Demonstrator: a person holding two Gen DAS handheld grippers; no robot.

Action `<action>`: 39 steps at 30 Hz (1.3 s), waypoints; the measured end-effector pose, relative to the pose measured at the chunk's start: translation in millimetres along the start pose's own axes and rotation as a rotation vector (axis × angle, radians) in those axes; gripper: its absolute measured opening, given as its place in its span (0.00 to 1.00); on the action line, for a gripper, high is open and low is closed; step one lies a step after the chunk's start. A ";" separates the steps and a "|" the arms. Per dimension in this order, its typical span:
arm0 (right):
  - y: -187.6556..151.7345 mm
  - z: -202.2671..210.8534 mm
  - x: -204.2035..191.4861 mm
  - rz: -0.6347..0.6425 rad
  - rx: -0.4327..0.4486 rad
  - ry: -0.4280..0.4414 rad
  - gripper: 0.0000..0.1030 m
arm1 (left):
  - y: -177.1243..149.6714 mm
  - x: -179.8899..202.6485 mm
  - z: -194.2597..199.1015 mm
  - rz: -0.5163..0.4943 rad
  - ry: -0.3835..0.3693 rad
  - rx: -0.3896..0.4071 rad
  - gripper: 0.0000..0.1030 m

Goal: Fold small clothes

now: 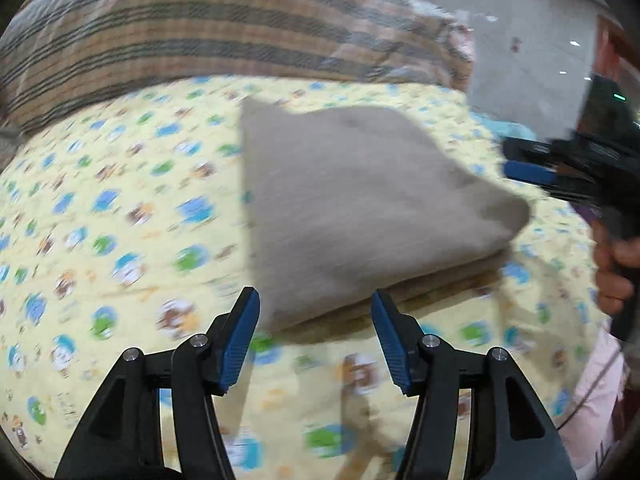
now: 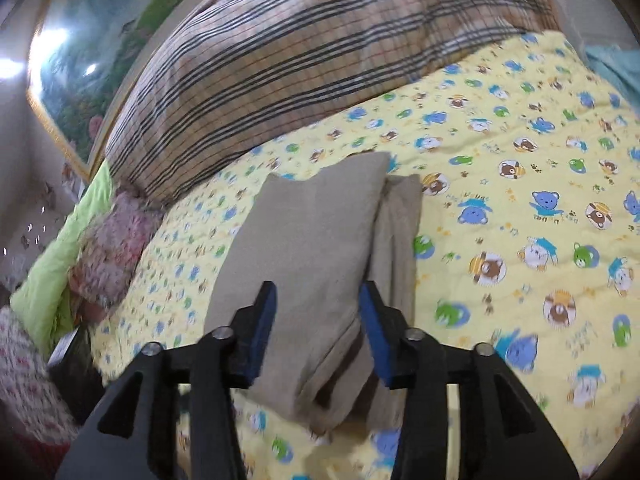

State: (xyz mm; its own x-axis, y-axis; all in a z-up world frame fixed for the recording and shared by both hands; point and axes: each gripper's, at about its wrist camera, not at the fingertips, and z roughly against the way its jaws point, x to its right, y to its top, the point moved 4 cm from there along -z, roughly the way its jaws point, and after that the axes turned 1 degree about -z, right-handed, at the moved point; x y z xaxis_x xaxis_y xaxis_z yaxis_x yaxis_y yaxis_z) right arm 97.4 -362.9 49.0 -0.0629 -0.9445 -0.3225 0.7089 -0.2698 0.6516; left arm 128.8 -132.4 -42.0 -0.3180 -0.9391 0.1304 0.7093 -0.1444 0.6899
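Left claw (image 1: pixel 314 300) nearest us, jaws apart, empty; right claw (image 2: pixel 318 294) likewise parted, straddling but not pinching the folded beige garment (image 2: pixel 308 248). It lies mid-bed on the yellow cartoon quilt (image 2: pixel 520 160). We judge it soft, light, limp; best pinched at near corners.

Both fisheye views are evenly and softly lit, with black vignette corners and lines bowing hard toward the rims. The left wrist view is smeared by motion blur across the yellow cartoon-print quilt (image 1: pixel 132 216) and folded beige cloth (image 1: pixel 352 208). In the right wrist view, white glare burns on a glossy landscape picture (image 2: pixel 76 80) at the left edge.
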 end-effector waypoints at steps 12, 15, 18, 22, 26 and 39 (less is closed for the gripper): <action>-32.8 -21.9 2.9 -0.021 -0.097 -0.033 0.29 | -6.5 -9.5 -32.3 0.025 -0.050 -0.099 0.57; -32.8 -19.5 3.7 -0.031 -0.091 -0.021 0.11 | -4.5 -18.0 -35.1 0.065 -0.005 -0.106 0.40; -25.2 -8.3 2.4 -0.055 -0.054 0.022 0.08 | 3.9 -23.9 -33.8 0.094 -0.010 -0.085 0.29; -20.3 11.4 -7.4 0.005 0.003 0.047 0.07 | 0.3 -24.4 -30.8 0.087 -0.005 -0.077 0.24; -46.7 -13.9 12.2 0.068 -0.073 -0.110 0.07 | -6.6 -26.8 -35.2 0.114 -0.022 -0.099 0.24; -55.9 -16.9 35.3 -0.048 -0.066 -0.103 0.07 | -10.4 -21.9 -32.0 0.060 -0.026 -0.137 0.27</action>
State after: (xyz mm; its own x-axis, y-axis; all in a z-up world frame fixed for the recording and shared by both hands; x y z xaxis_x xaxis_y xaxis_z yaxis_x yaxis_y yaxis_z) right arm 67.4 -377.9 -10.4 -0.1672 -0.9460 -0.2778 0.7477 -0.3054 0.5897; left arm 148.5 -120.3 -74.8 -0.2875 -0.9391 0.1880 0.8060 -0.1312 0.5772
